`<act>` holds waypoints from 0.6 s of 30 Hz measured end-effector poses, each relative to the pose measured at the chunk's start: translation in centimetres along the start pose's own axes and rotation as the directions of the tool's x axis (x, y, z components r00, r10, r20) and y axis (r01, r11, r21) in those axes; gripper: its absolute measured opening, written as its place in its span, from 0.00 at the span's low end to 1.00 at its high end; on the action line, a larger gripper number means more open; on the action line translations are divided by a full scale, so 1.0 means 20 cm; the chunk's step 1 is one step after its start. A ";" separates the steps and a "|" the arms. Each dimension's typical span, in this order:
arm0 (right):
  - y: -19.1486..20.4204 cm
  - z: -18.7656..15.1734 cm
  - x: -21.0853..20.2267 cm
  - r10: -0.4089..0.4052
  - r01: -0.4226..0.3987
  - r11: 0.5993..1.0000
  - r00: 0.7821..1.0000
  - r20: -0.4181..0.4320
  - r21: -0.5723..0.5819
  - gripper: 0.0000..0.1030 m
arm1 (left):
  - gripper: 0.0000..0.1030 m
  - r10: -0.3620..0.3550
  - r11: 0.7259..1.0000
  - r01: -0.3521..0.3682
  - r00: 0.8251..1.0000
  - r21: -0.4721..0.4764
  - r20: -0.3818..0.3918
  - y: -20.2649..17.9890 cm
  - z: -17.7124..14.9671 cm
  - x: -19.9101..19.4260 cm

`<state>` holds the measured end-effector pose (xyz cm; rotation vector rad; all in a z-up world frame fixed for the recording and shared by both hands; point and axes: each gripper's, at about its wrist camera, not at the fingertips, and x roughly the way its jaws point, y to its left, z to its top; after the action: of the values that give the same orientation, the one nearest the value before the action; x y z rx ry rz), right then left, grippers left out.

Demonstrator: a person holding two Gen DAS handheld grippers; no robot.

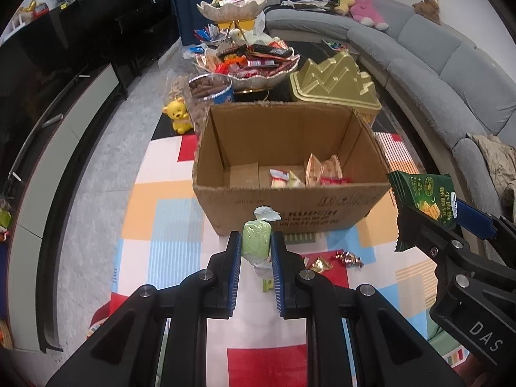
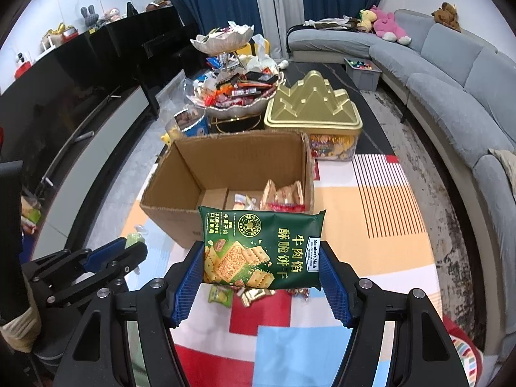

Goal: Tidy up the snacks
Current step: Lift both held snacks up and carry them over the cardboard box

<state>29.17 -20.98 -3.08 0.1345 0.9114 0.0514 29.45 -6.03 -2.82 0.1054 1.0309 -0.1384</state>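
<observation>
A few snacks already in cardboard box (image 1: 290, 148). Left gripper (image 1: 256, 245) clamps green candy (image 1: 255, 238), right gripper (image 2: 262, 258) clamps cracker pack (image 2: 261, 248), both short of box. Loose wrappers (image 2: 254, 295) left on rug.

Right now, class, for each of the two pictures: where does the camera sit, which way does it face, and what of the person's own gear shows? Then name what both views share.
Left wrist view: sits on the left tool, facing down and forward at the cardboard box; its fingers clamp a pale green wrapped snack; the right tool shows at the right edge.
Right wrist view: sits on the right tool, facing the same box; it grips a dark green cracker packet; the left tool shows lower left.
Shared: box, gold tin, snack bowls, grey sofa, patterned rug.
</observation>
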 end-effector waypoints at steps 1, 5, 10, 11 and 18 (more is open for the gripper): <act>0.00 0.01 0.00 0.000 0.000 1.000 1.000 0.003 -0.001 0.67 | 0.19 -0.002 1.000 0.002 1.000 -0.001 0.003 0.00 0.01 0.00; 0.00 0.06 0.00 -0.001 0.001 1.000 1.000 0.013 -0.004 0.67 | 0.19 -0.008 1.000 0.008 1.000 -0.004 0.015 0.01 0.07 0.01; 0.00 0.13 0.01 0.001 -0.001 1.000 1.000 0.023 -0.008 0.67 | 0.19 -0.018 1.000 0.018 1.000 0.001 0.025 0.01 0.14 0.01; 0.00 0.15 0.02 0.002 -0.002 1.000 1.000 0.024 -0.010 0.67 | 0.19 -0.021 1.000 0.021 0.999 0.002 0.029 0.01 0.16 0.02; 0.01 0.25 0.09 0.005 -0.004 1.000 1.000 0.019 -0.029 0.67 | 0.19 -0.048 0.999 0.048 0.998 0.006 0.051 0.04 0.28 0.05</act>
<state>34.25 -21.02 -1.33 0.1095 0.8915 0.0678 34.80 -6.20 -0.79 0.0810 0.9821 -0.1861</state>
